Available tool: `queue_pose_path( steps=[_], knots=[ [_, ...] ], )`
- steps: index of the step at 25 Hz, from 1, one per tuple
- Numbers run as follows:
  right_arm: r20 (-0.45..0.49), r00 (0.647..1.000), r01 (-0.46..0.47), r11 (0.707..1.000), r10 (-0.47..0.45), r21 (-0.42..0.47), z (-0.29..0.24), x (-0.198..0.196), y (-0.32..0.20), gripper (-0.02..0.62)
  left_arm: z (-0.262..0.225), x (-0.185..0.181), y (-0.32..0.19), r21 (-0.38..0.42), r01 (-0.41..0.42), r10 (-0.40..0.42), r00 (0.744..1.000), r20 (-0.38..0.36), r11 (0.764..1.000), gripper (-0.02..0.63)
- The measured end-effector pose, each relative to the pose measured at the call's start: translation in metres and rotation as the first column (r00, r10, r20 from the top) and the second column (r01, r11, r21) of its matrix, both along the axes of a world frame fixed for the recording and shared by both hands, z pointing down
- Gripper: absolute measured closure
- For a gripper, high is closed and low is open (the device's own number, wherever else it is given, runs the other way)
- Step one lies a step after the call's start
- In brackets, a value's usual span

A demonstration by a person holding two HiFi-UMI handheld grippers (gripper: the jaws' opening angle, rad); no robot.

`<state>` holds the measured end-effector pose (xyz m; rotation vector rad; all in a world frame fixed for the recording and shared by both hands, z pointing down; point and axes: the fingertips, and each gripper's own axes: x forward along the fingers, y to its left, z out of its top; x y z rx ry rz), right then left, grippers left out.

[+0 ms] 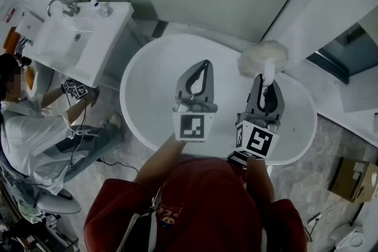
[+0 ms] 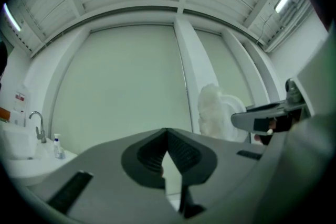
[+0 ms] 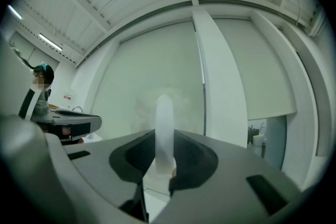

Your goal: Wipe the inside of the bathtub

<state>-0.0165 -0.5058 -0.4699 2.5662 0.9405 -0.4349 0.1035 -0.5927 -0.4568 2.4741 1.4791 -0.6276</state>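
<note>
The white oval bathtub (image 1: pixel 153 68) lies below both grippers in the head view. My right gripper (image 1: pixel 264 77) is shut on the white handle (image 3: pixel 164 118) of a fluffy white duster (image 1: pixel 263 56), whose head sticks out over the tub's far rim. The left gripper view also catches the duster (image 2: pixel 212 110) beside the right gripper (image 2: pixel 262 118). My left gripper (image 1: pixel 204 63) is held above the tub's middle, jaws closed together (image 2: pixel 167 131) with nothing between them. Both gripper views look at the wall and ceiling, so the tub's inside is hidden there.
A white washbasin (image 1: pixel 77 38) with a tap (image 1: pixel 62 7) stands left of the tub. A seated person (image 1: pixel 35 127) is at the far left. A cardboard box (image 1: pixel 351 180) lies on the floor at the right, under a glass panel (image 1: pixel 354 50).
</note>
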Motion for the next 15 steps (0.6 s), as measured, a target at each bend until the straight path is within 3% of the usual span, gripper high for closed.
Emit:
queue_pose_path(
  steps=[15],
  knots=[
    [0.001,0.998,0.056,0.997,-0.056,-0.058,-0.022,0.019,-0.020,0.508,-0.023,0.002,-0.021,-0.017,0.020,-0.020,0.999,-0.034,1.000,0.591]
  ],
)
